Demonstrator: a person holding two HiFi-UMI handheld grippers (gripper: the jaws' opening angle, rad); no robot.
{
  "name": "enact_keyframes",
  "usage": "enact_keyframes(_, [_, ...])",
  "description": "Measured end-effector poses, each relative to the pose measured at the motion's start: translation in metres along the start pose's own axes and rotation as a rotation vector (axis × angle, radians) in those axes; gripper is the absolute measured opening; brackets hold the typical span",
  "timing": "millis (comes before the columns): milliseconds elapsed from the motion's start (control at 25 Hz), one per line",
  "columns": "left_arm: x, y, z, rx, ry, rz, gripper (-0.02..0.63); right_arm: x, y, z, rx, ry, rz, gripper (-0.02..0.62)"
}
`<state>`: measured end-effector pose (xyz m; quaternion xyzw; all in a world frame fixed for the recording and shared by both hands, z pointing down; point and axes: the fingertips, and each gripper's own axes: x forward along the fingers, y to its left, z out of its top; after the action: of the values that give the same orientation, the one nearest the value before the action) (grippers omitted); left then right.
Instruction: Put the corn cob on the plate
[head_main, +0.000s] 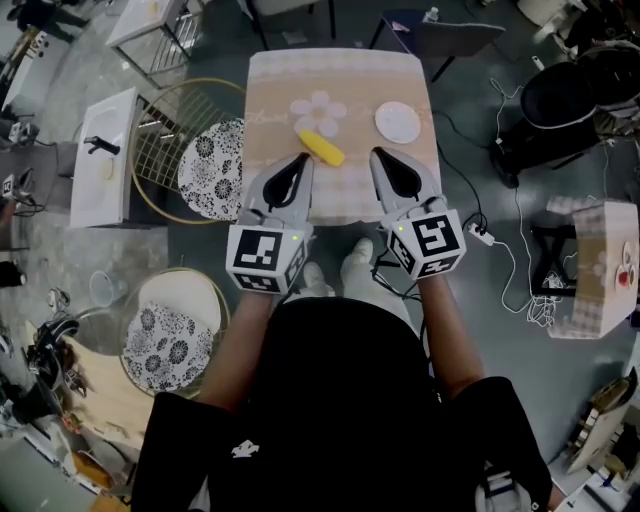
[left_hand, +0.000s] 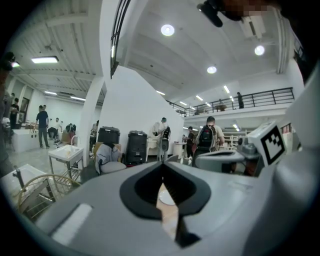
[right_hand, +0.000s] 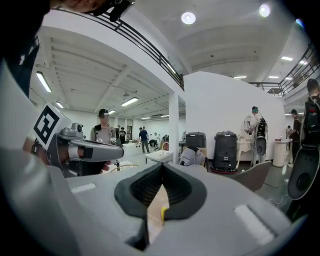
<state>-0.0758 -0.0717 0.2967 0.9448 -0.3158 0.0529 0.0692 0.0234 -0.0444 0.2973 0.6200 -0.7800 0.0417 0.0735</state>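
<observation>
No legible text, label or brand; no readable number or sign.

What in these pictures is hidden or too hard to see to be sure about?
- Right gripper view: the corn cob shows only as a yellow sliver; the shut right gripper covers the rest.
- Left gripper view: a white patch in the jaw slot could be the plate or the flower print; the left gripper hides the rest.
- Head view: parts of the table's near edge lie behind both grippers.
</observation>
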Motion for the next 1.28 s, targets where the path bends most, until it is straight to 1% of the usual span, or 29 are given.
enact_keyframes(200, [0.020, 0.014, -0.006, -0.006, 0.019, 0.034, 0.009, 0.027, -0.016, -0.013, -0.007, 0.031, 0.030, 0.002])
enact_keyframes(360, [0.038, 0.029, -0.007, -0.025, 0.033, 0.091, 0.009, 0.053, -0.029, -0.025, 0.004, 0.066, 0.093, 0.002])
enact_keyframes(520, [0.059, 0.045, -0.007, -0.032, 0.046, 0.147, 0.009, 0.087, -0.044, -0.043, -0.018, 0.120, 0.149, 0.002])
enact_keyframes(760, [0.073, 0.068, -0.017, -0.067, 0.074, 0.225, 0.009, 0.126, -0.054, -0.088, -0.014, 0.234, 0.209, 0.002])
enact_keyframes(960, [0.080, 0.082, -0.027, -0.075, 0.101, 0.263, 0.009, 0.153, -0.054, -0.136, -0.008, 0.343, 0.244, 0.003])
enact_keyframes(1120, [0.082, 0.088, -0.035, -0.082, 0.127, 0.288, 0.009, 0.170, -0.052, -0.176, 0.020, 0.433, 0.261, 0.051])
enact_keyframes(1280, [0.082, 0.092, -0.040, -0.085, 0.149, 0.307, 0.009, 0.183, -0.048, -0.212, 0.014, 0.515, 0.268, 0.098])
